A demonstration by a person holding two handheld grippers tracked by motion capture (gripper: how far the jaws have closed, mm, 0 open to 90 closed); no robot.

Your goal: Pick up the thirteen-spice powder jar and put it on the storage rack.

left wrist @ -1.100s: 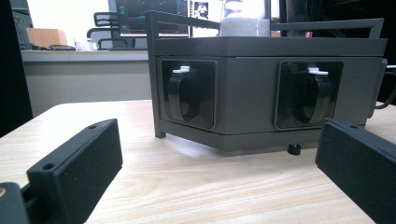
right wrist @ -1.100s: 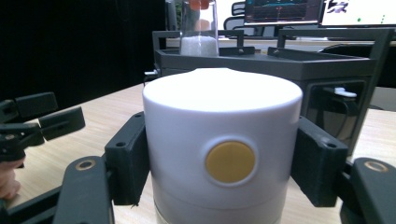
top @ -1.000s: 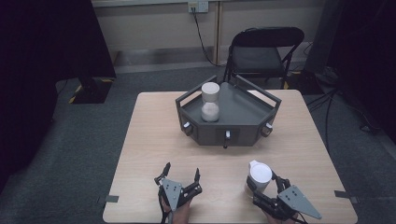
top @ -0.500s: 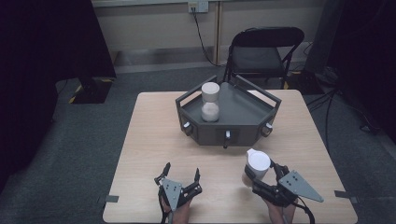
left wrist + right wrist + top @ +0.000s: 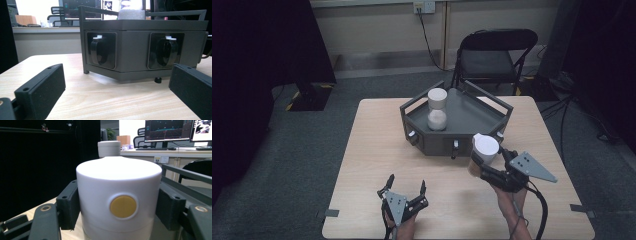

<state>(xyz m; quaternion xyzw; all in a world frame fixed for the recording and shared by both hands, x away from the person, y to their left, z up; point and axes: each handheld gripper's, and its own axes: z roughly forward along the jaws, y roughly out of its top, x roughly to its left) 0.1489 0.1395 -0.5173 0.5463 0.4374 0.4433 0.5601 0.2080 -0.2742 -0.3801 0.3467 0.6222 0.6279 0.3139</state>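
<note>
right gripper point(image 5: 479, 165) | clamps white cylinder point(image 5: 485, 148) | beside grey tray point(image 5: 492, 102)

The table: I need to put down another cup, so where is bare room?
The table's left side, between its left edge and the grey tray, is bare. So is the strip between the left tongs and the tray's front. The right front is crowded by the right tongs clamping the white canister.

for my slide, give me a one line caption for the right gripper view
Right tongs clamp a white cylinder with a yellow disc, dark tray behind.
</note>
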